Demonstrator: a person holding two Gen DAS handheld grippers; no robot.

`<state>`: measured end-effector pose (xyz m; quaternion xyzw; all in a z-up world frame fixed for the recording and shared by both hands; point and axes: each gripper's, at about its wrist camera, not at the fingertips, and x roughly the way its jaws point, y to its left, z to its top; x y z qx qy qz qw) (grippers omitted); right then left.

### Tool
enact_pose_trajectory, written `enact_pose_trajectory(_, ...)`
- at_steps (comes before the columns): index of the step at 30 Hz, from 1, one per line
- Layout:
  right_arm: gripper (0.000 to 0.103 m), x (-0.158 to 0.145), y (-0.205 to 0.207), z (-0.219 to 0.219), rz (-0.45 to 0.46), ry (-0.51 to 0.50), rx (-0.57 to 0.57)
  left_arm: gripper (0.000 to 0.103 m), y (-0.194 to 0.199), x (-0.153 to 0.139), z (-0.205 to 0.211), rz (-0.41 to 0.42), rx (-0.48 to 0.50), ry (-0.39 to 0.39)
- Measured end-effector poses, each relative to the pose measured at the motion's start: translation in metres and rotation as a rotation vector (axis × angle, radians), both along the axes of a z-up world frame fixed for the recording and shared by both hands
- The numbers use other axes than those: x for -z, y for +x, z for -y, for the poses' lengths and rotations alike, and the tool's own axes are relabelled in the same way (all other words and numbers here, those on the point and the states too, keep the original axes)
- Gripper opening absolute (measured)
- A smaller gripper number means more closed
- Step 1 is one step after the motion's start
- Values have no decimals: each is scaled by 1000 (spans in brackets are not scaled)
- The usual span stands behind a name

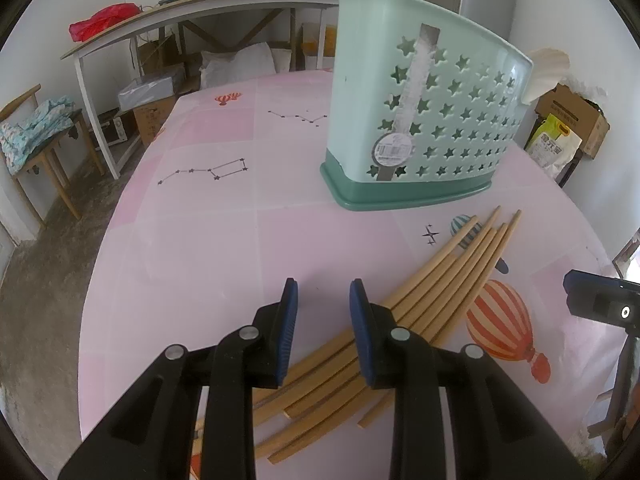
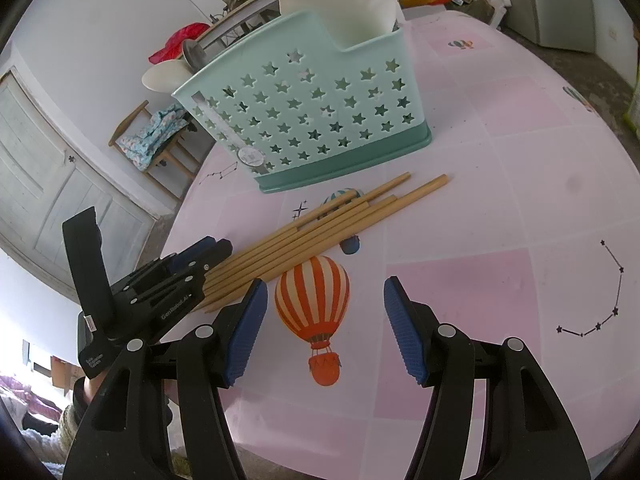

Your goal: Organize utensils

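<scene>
Several wooden chopsticks (image 1: 440,280) lie in a loose bundle on the pink tablecloth, also in the right wrist view (image 2: 312,228). A mint-green utensil holder (image 1: 420,112) with star cut-outs stands upright behind them; it shows in the right wrist view (image 2: 312,112) holding white scoops and a metal utensil. My left gripper (image 1: 323,292) is open, low over the thick ends of the chopsticks, its right finger above them; it shows in the right wrist view (image 2: 200,256). My right gripper (image 2: 326,304) is open and empty above a printed balloon, just right of the bundle.
The table (image 1: 200,240) has a pink cloth with balloon and constellation prints. A white desk (image 1: 160,32) with clutter and a wooden chair (image 1: 40,132) stand to the left. Boxes and a bag (image 1: 560,132) lie to the right. A white door (image 2: 48,184) is behind.
</scene>
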<state>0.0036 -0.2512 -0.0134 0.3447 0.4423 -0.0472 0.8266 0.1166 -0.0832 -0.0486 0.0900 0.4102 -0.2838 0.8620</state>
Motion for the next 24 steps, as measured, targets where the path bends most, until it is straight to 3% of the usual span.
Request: enact_pose_trajectory(24, 58, 1, -2, 5, -1, 2, 7, 26, -7, -1, 2, 22, 10, 6)
